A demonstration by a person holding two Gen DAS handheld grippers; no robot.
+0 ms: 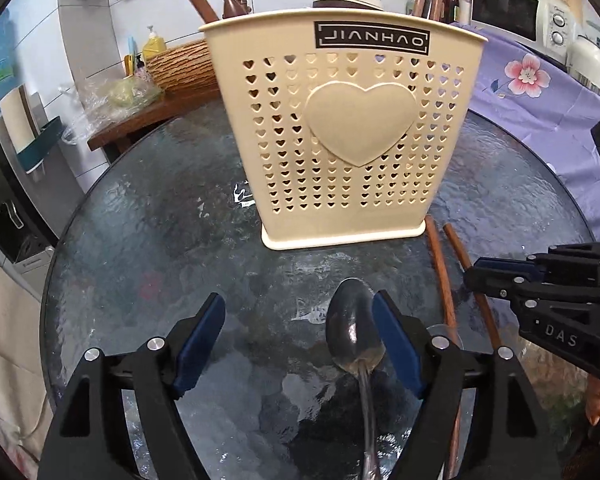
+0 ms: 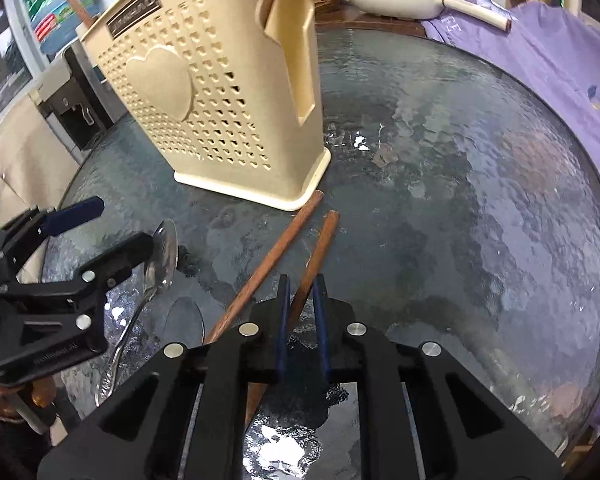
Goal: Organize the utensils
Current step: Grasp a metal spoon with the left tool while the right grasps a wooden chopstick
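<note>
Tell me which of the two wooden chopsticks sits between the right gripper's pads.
The right-hand chopstick, as the right wrist camera shows it: it runs between the right gripper pads. The other chopstick passes outside them, its tip reaching the beige holder.

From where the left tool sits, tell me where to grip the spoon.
Take the spoon at its narrow neck just behind the bowl, coming from above with pads on either side. It lies flat on the glass table, bowl toward the utensil holder, already between the open left tool fingers.
</note>
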